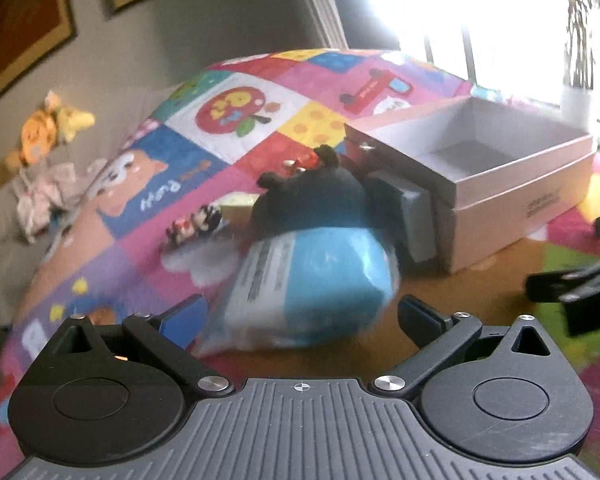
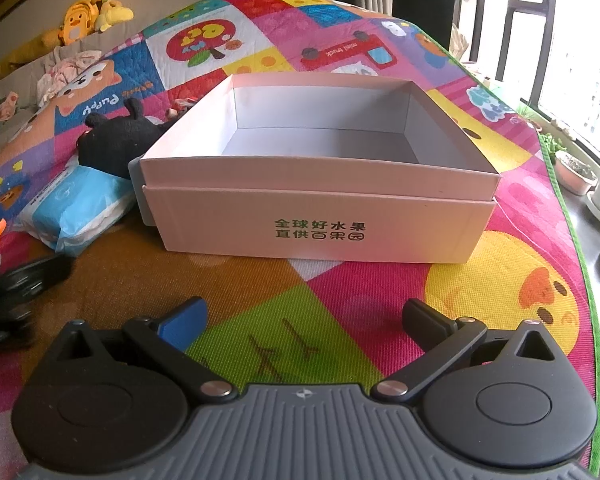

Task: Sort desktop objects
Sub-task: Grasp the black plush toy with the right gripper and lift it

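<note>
Left gripper (image 1: 300,314) agape before crinkly blue wipes pack (image 1: 312,280) (glossy plastic)

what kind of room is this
Probably a home living room or child's play area: a colourful cartoon play mat covers the surface, plush toys sit on a sofa, and potted plants line the window.

Left wrist view motion-blurred: blue tissue pack (image 1: 312,276) smeared, print unreadable. Black plush toy (image 1: 316,196) hides lower corner of grey object (image 1: 414,216). Window (image 1: 480,8) overexposed. Small figures (image 1: 194,224) too blurry to identify. Right wrist view: dark gripper part (image 2: 16,284) cut by left edge, blurred.
</note>
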